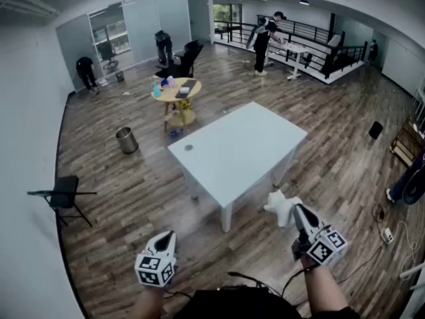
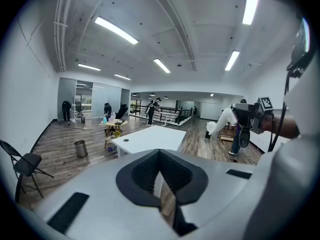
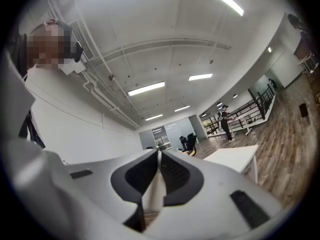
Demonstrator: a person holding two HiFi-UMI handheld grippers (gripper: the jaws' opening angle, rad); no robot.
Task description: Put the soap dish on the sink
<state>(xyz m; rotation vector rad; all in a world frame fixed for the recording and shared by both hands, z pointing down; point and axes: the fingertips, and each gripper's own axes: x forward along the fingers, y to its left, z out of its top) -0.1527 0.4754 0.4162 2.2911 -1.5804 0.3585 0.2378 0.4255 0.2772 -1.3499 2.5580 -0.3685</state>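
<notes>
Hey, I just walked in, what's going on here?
A person stands in a large room with a gripper in each hand. The right gripper is clamped on a small white thing, apparently the soap dish, and holds it in the air short of the white table. The left gripper is empty, its jaws nearly together.

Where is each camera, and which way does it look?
Head view: on the head, looking down at the white table; left gripper, right gripper, forearms show.
Left gripper view: rides the left gripper, facing the table; its shut jaws show.
Right gripper view: rides the right gripper, tilted toward the ceiling; jaws hold the soap dish.
Shared: all see the table.
</notes>
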